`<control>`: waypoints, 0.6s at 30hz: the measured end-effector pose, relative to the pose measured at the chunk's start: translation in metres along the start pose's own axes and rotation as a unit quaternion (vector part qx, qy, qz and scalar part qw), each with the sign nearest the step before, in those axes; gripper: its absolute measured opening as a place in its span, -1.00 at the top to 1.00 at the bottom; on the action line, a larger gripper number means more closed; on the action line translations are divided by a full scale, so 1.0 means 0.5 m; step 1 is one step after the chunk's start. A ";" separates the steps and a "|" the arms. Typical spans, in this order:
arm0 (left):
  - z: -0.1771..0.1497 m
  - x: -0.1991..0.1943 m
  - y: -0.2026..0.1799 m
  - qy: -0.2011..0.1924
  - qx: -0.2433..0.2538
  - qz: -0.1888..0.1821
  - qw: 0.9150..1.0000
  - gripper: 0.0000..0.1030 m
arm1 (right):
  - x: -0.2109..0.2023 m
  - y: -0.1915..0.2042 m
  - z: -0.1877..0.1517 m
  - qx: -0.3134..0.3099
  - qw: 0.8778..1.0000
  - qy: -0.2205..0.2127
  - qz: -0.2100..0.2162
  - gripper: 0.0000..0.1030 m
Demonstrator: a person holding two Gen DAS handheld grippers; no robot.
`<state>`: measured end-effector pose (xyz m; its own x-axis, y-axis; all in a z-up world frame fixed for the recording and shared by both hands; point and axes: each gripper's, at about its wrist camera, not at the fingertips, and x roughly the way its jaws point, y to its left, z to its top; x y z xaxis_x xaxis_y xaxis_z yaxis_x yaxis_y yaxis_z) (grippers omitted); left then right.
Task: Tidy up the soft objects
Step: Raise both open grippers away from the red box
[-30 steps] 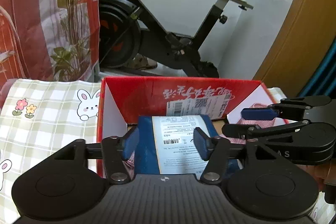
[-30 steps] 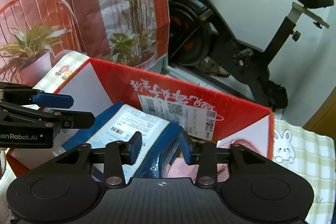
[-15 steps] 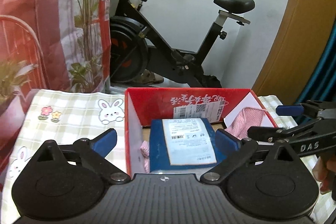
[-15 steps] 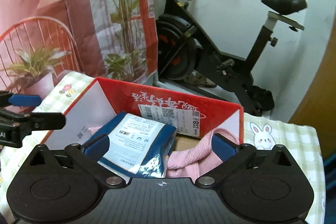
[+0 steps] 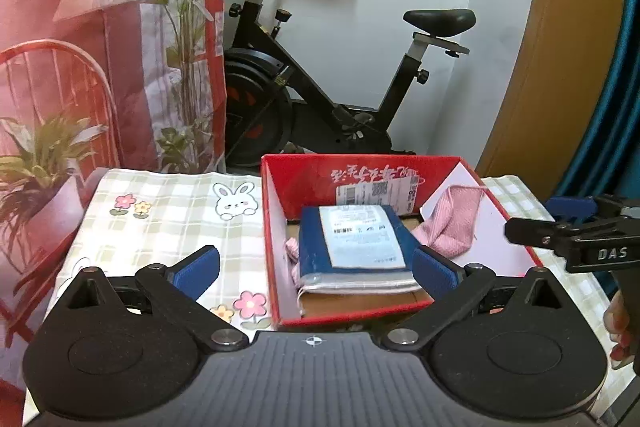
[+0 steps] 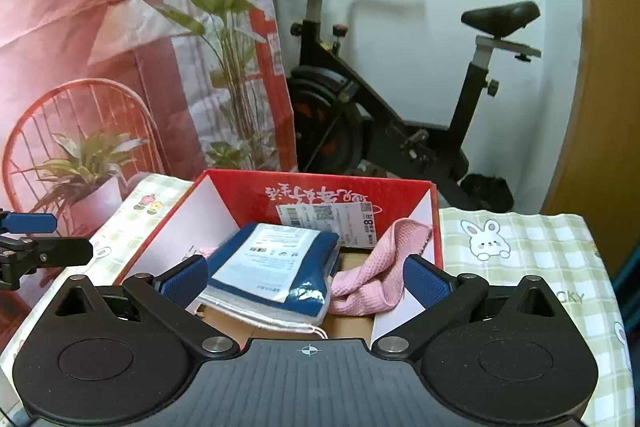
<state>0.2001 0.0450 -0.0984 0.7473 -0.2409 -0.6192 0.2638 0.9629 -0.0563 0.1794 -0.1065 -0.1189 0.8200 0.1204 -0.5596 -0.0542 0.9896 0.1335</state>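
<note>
**Q:** Grippers first: what has changed in the last second?

**A:** Both have let go and drawn back. The left gripper [image 5: 316,267] had its blue pads closed on the blue packaged textile [image 5: 352,247]; its fingers now stand wide apart, empty, short of the red box [image 5: 272,247]. The right gripper [image 6: 306,277] shows the same change: a second ago it was nearly closed on the package's right edge, and it now gapes, holding nothing.

**Q:** What does that mean for the task?

**A:** The package has been released. It lies flat in the box, label up, its white drawstring bag edge toward the cameras. That placement reads as finished, and the organizing looks close to done, since no loose soft item shows on the table [image 5: 160,227].

**Q:** Counts, near to far?

**A:** Two grippers, both open. One red box on the table's checked cloth. Inside it, one blue package and one pink knitted cloth [image 6: 372,275], draped against the right wall and touching the package; a pink scrap at the package's left edge may belong to the same cloth or to another, which cannot be told. Beyond the table, one exercise bike [image 5: 320,99] and one printed backdrop [image 5: 100,47].
</note>
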 end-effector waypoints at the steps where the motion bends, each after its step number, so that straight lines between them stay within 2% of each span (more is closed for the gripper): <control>1: -0.006 -0.007 0.000 -0.001 0.001 0.001 1.000 -1.00 | -0.011 0.001 -0.007 -0.001 1.000 -0.006 0.001 -0.99; 9: -0.063 -0.049 -0.008 -0.007 0.008 0.008 1.000 -1.00 | -0.090 0.007 -0.077 -0.006 0.999 -0.051 0.005 -0.99; 18: -0.139 -0.074 -0.014 -0.002 0.000 0.003 1.000 -1.00 | -0.128 0.038 -0.185 -0.027 0.998 -0.051 -0.001 -0.99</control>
<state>0.1281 0.0558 -0.1297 0.7508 -0.2362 -0.6169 0.2601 0.9642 -0.0526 0.0732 -0.0879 -0.1562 0.8733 0.1129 -0.4739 -0.0810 0.9929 0.0874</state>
